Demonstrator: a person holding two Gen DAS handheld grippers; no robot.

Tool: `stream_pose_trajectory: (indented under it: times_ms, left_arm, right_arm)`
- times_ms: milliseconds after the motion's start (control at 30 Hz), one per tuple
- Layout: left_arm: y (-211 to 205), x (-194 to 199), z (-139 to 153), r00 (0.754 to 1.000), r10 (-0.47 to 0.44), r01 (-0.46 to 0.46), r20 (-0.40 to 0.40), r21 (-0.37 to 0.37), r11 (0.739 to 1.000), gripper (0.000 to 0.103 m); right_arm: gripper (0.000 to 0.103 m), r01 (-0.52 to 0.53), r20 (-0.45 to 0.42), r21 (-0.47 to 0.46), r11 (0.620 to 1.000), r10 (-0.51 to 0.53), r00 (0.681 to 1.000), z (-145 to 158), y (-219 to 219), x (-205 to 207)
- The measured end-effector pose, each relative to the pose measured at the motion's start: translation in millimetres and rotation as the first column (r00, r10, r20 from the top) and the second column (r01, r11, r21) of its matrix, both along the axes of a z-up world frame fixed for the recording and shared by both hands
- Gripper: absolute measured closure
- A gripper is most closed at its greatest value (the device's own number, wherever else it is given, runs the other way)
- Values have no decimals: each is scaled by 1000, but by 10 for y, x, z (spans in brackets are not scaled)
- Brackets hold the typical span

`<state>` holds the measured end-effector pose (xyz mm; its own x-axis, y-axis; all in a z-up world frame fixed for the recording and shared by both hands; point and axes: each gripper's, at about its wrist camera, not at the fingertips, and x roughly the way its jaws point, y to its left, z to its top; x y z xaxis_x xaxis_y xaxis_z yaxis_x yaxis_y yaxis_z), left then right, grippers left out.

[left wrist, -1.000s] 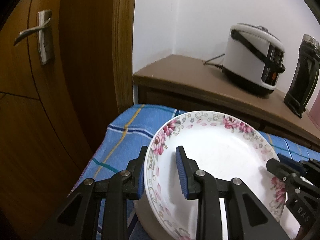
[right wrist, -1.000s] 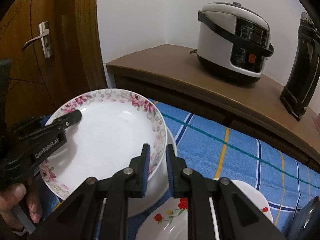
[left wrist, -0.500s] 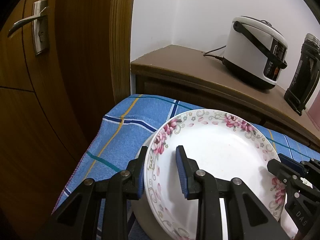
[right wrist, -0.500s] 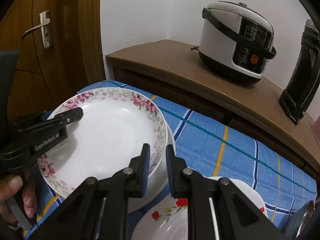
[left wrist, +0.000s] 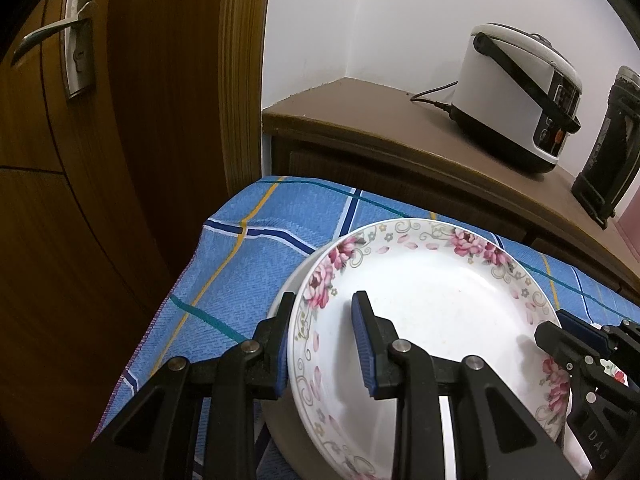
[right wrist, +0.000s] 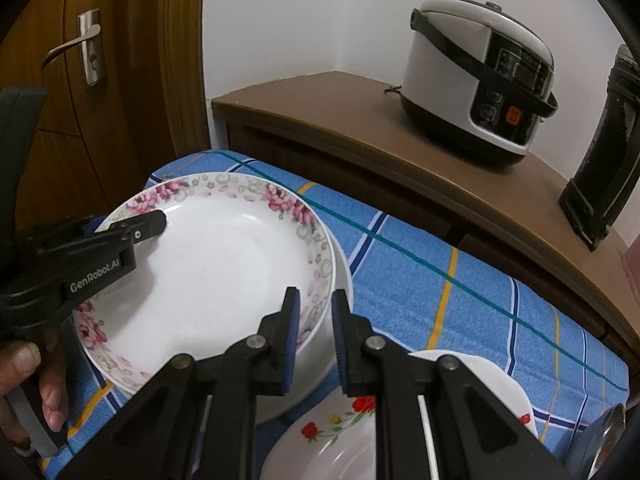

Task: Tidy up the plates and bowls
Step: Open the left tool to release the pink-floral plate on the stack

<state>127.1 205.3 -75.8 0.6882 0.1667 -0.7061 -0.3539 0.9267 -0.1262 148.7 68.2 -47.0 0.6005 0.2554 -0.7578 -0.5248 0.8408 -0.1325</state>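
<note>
A white plate with pink roses on its rim point(left wrist: 432, 304) sits in a plain white bowl point(left wrist: 288, 292) on the blue checked cloth. My left gripper point(left wrist: 324, 340) straddles the plate's left rim, jaws slightly apart around it. My right gripper point(right wrist: 314, 332) straddles the plate's point(right wrist: 224, 272) right rim and the bowl point(right wrist: 340, 276) edge, jaws narrow. It shows in the left wrist view point(left wrist: 560, 332), and the left gripper's fingers point(right wrist: 148, 226) show in the right wrist view. A plate with red flowers point(right wrist: 344, 436) lies under my right gripper.
A wooden cabinet point(right wrist: 360, 120) behind the table carries a white rice cooker point(right wrist: 480, 80) and a black flask point(right wrist: 604, 152). A wooden door point(left wrist: 80, 160) stands left. A metal bowl edge point(right wrist: 608, 436) shows at far right. The blue cloth point(right wrist: 460, 288) covers the table.
Both grippers and the rose plate have come down; the plate now rests lower in the white bowl, and more blue cloth shows behind it. The jaws have not changed.
</note>
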Motion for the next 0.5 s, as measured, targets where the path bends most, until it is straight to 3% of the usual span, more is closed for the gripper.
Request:
stream_pose_trajectory:
  times_ms: [500]
  left_arm:
    - [6, 52, -25, 1000, -6, 6, -23, 3, 1000, 72]
  right_arm:
    - [87, 3, -9, -49, 999, -4, 1000, -46, 86, 34]
